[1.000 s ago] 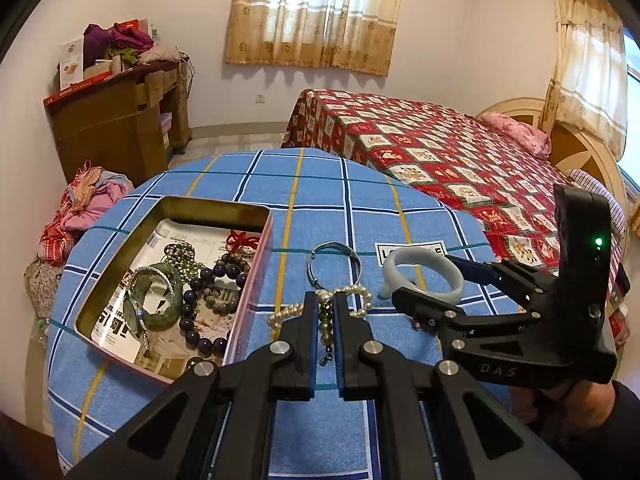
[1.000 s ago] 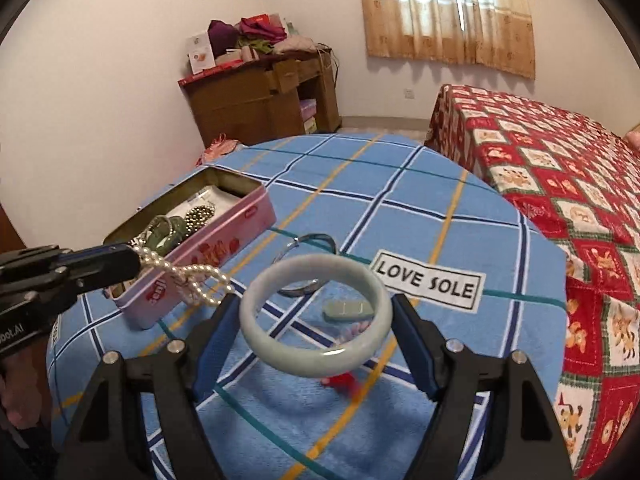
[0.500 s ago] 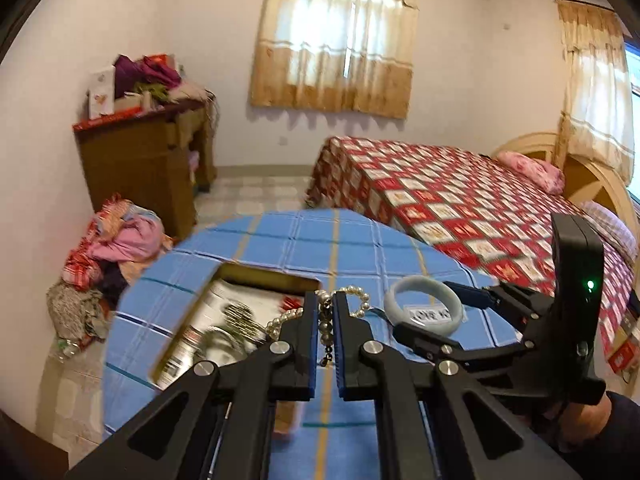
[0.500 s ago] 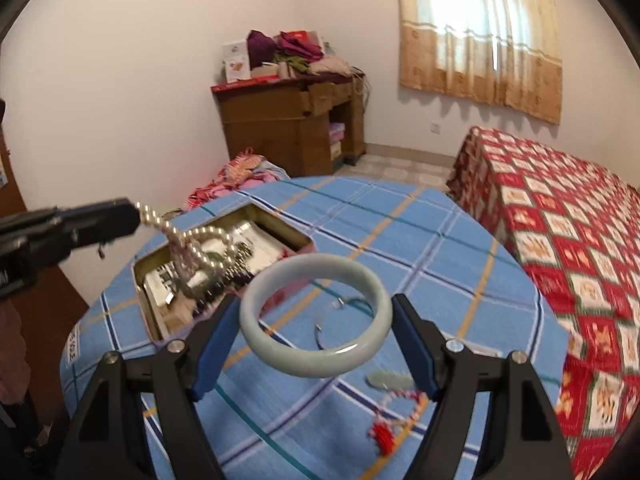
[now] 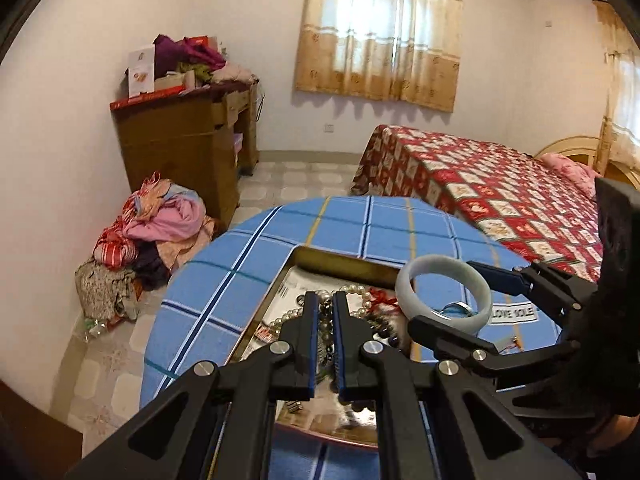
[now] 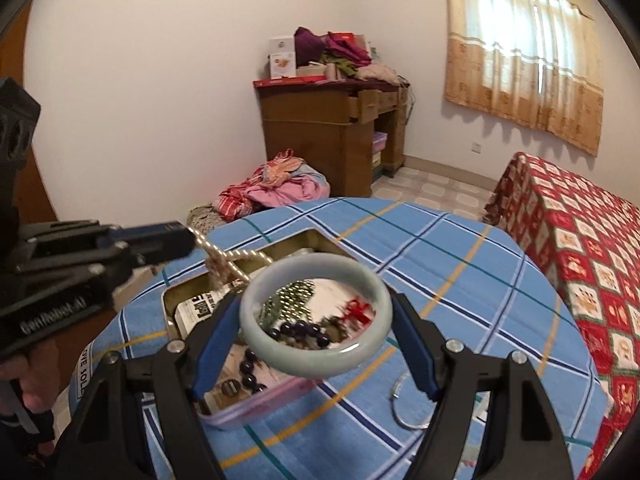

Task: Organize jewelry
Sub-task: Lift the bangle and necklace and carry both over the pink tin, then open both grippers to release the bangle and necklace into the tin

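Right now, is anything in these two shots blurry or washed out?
Left wrist view: the tin's contents under the left gripper smear with motion, and the curtained window glows overexposed. Right wrist view: the pearl strand and the jewelry seen through the jade bangle are streaked; the straight walls bow from fisheye.

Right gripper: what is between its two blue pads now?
The pale green bangle, clamped across its width by the right gripper. The right wrist view shows it best, with the open tin behind it.

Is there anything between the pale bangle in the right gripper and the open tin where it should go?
Nothing visible blocks it. The pale bangle hangs over the open tin, which has no lid; beads already lie inside.
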`<state>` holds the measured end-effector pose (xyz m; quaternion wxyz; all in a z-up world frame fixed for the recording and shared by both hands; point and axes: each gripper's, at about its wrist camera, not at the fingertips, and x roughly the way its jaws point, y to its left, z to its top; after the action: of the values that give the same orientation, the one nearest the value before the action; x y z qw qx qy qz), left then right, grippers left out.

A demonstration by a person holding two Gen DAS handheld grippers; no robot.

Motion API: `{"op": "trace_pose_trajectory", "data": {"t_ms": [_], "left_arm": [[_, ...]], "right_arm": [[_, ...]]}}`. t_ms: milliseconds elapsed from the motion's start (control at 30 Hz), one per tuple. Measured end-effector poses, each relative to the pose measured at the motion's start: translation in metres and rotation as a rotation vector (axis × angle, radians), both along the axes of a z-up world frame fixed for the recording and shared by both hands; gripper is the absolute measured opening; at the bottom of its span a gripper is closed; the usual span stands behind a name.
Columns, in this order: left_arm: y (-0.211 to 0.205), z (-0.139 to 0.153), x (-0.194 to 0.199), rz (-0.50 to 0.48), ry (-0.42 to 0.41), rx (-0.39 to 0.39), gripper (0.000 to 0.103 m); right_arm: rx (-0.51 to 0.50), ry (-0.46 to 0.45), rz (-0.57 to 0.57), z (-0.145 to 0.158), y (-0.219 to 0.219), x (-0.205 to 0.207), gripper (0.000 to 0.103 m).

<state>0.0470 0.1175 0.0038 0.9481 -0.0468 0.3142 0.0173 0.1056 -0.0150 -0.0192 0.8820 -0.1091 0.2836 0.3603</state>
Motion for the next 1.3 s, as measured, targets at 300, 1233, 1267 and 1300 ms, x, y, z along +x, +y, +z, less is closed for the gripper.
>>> {"op": "trace_pose_trajectory", "data": {"t_ms": [300, 1233, 1267, 1300], "left_arm": [[0.007, -0.023, 0.006, 0.013, 0.045, -0.008, 0.006], [0.013, -0.059, 0.013, 0.01, 0.132, -0.049, 0.006], [0.014, -0.06, 0.013, 0.008, 0.138, -0.064, 0.006], [0.014, -0.06, 0.013, 0.007, 0.142, -0.071, 0.007]], "right_arm": [[-0.036, 0.012, 0.026, -0.019, 0.018, 0.001, 0.078], [-0.121, 0.068, 0.068, -0.047, 0.036, -0.004, 0.078], [-0.124, 0.073, 0.078, -0.047, 0.037, -0.005, 0.079], [-0.125, 0.073, 0.087, -0.047, 0.038, -0.007, 0.079]]}}
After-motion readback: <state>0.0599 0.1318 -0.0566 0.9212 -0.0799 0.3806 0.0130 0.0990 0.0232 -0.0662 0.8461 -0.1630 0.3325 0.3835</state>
